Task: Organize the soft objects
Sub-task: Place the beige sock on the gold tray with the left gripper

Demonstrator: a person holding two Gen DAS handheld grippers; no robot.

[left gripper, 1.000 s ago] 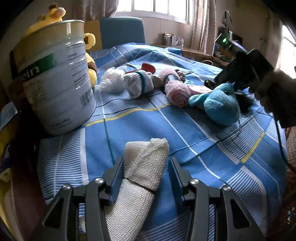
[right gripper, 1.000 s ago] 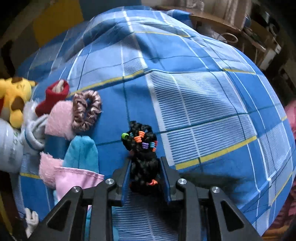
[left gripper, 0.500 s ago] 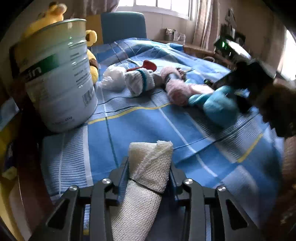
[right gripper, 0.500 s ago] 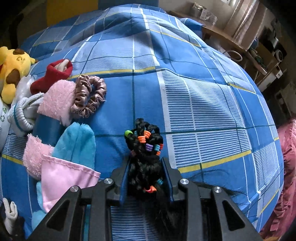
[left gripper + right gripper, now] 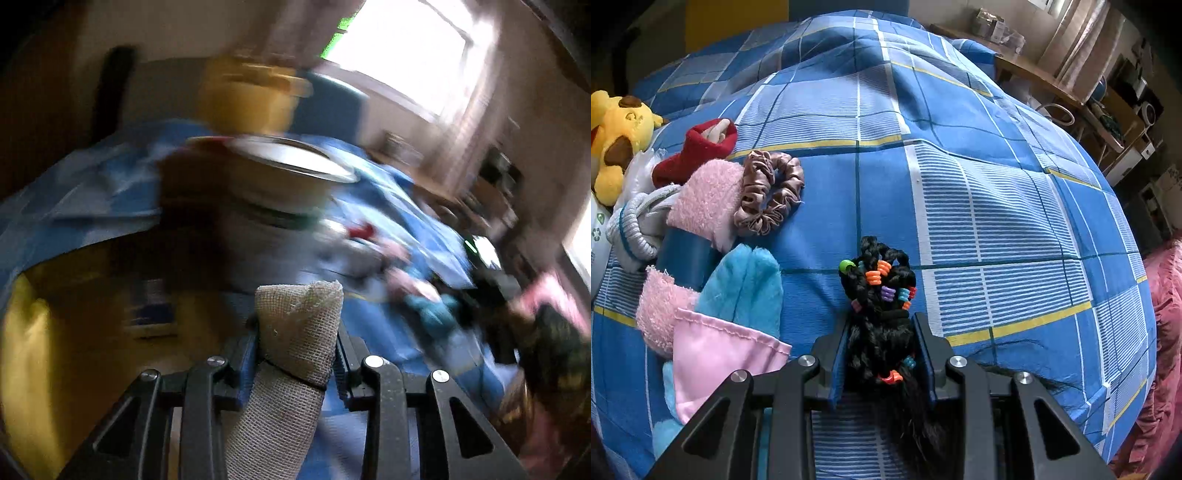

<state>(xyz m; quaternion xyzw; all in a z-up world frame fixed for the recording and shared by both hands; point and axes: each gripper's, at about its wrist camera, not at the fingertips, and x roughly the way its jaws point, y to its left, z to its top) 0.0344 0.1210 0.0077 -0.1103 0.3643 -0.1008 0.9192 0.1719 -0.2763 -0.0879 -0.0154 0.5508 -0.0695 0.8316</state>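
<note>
Left gripper clamped beige gauze roll, long axis up-frame; open metal tin directly above. Right gripper clamped black beaded braid.

Ahead and right of the right claw the bed was wide open; its left was jammed with the scrunchie, pink sock and blue plush.

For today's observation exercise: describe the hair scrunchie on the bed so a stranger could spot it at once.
Start from the blue checked bedspread and look to its left side, where soft things lie in a heap. At the heap's inner edge, touching a fluffy pink sock, lies the scrunchie. It is the only ring-shaped item there: shiny, ruffled, brownish-pink fabric with an open middle.
</note>
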